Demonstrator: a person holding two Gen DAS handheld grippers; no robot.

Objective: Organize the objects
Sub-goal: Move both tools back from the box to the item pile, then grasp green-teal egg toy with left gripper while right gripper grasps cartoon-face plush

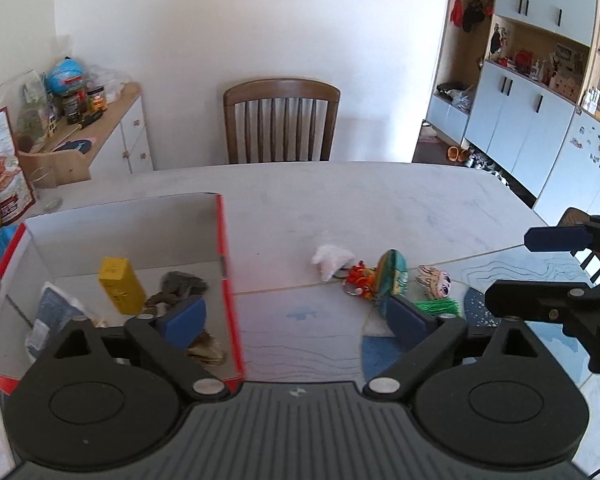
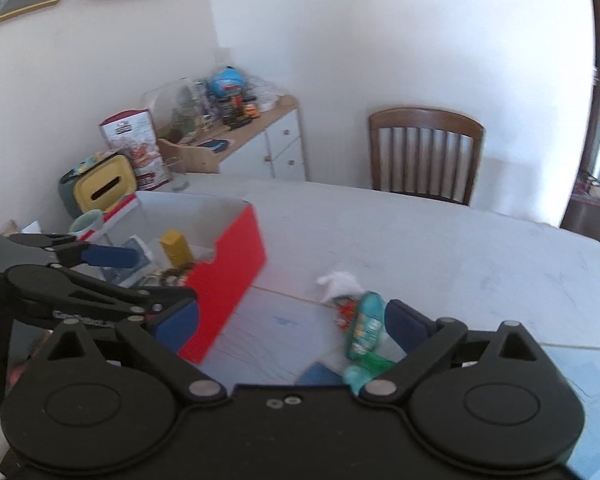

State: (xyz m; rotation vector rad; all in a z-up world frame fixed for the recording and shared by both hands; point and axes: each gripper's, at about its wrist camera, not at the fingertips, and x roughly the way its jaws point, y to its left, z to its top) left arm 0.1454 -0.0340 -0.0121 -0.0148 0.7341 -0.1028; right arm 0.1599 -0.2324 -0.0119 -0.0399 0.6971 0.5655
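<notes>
Below, the left wrist view: the left gripper (image 1: 296, 314) stands with its blue pads spread wide and nothing between them, one pad over the red-and-white box (image 1: 224, 264), the other over the table (image 1: 380, 200). The box sits toward the table's left edge and holds a yellow carton (image 1: 120, 284) standing upright, a grey-brown soft item (image 1: 180, 286) beside it and a blue-white packet (image 1: 56, 312) against the near-left wall. Loose items lie in a cluster near the middle of the table's near edge, apart from the box: a white fluffy piece (image 1: 332, 260), an orange keyring charm (image 1: 360, 280), a green-and-orange oval item (image 1: 392, 276), a small face-printed pouch (image 1: 434, 280) and a bright green tuft (image 1: 436, 306). The right gripper (image 1: 540, 268) enters at the right edge, jaws apart and empty. A wooden chair (image 1: 282, 120) stands at the far edge.

Right wrist view: the right gripper (image 2: 292, 322) is likewise wide open, gripping nothing, above the bare table (image 2: 420, 240) between the box (image 2: 228, 292) and the cluster. The teal-green packet (image 2: 364, 328) lies just beside its right pad; whether they touch cannot be told. The left gripper (image 2: 148, 280) hovers open over the box.
</notes>
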